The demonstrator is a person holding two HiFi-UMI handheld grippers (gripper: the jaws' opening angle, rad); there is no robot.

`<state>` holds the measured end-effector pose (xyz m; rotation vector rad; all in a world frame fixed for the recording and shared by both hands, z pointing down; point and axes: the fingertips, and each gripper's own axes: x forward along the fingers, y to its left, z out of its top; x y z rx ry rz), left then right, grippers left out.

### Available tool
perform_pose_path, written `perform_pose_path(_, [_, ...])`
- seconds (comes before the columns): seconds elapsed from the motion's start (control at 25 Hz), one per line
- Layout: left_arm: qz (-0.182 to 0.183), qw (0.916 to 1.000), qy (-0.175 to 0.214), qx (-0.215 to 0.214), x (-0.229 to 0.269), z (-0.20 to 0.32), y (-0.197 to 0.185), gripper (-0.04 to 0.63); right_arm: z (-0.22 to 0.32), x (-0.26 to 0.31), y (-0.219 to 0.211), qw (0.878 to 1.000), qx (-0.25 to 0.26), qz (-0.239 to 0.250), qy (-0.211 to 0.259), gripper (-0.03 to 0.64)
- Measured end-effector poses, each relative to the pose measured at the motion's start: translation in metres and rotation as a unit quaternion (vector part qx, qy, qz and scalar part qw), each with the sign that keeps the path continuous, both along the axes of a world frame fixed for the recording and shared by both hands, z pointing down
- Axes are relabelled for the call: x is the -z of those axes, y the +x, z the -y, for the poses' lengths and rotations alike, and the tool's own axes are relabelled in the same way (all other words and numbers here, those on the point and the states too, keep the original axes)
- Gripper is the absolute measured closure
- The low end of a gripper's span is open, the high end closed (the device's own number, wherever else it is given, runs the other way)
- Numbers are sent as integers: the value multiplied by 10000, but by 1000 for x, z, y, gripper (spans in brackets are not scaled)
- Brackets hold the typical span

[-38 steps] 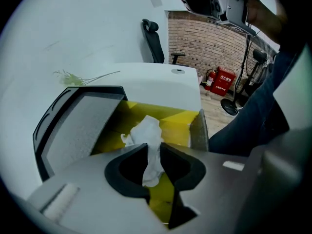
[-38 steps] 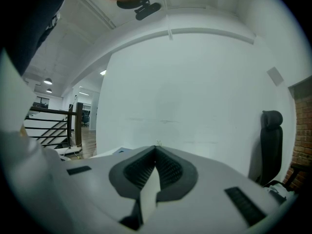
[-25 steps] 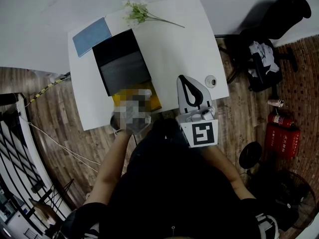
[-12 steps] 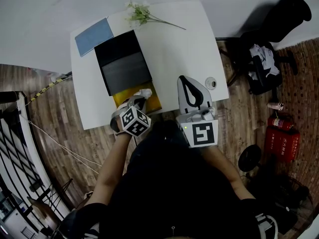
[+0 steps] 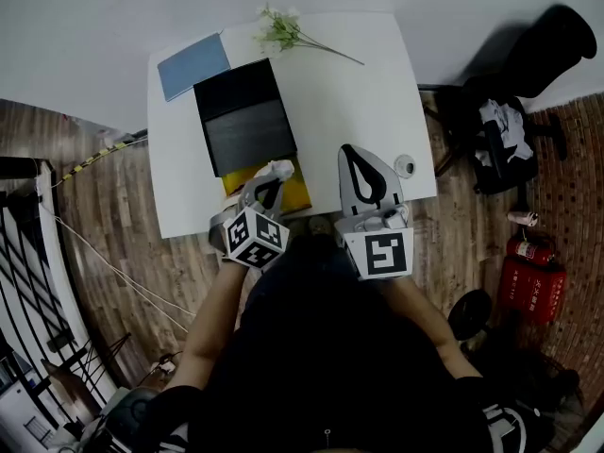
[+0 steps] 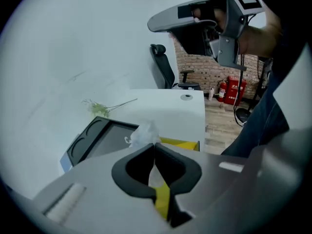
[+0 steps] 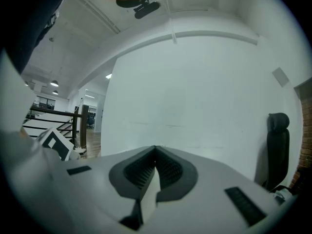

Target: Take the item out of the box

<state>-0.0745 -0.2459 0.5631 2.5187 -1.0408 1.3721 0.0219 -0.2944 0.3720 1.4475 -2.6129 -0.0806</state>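
A black box (image 5: 243, 125) lies open on the white table (image 5: 349, 92), with a yellow part (image 5: 291, 194) at its near end. My left gripper (image 5: 272, 173) reaches over that yellow end. Its jaws are shut on a crumpled clear plastic wrapping (image 6: 143, 132) that sticks out past the tips of the left gripper (image 6: 154, 145). Behind it are the black box (image 6: 97, 138) and the yellow part (image 6: 183, 144). My right gripper (image 5: 361, 179) is held over the table's near right side. In its own view the right gripper (image 7: 155, 149) is shut, holds nothing, and points at a white wall.
A blue notebook (image 5: 192, 64) and a flower sprig (image 5: 288, 32) lie at the table's far edge. A small round object (image 5: 405, 165) sits near the right edge. On the floor to the right are an office chair (image 5: 500, 130) and a red fire extinguisher (image 5: 528, 286).
The left gripper stays at the yellow end of the box. The head view has shifted a little, so the table sits further right. The right gripper has not moved.
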Motion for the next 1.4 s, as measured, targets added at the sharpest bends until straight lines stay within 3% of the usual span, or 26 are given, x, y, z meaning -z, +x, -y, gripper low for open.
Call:
perform_pose_path(0.36, [-241,9956,856,296,54,11,-11,578,-2,10,-12,9998,155,18,106,606])
perform_pose_path(0.6, [-586,9824,1654,645,107,24,-16,578,1,17,-15,9996,194,63,174,604])
perform_pose_path(0.88, [-1051,9581,2477,980,161,34,-20,578,5,28,-14,9994,214,110,263,606])
perform_pose_path(1.04, [-1398,9412,2820,1228,184,36,-26,578,6,36,-15,9988,276,181,367,604])
perform_pose_path(1.24, [-1590,9181,3338,1426,217,34,-33,578,7,45,-13,9990,167,299,273,606])
perform_pose_path(1.4, [-1779,9016,3614,1576,240,31,-39,578,3,55,-13,9975,287,444,472,606])
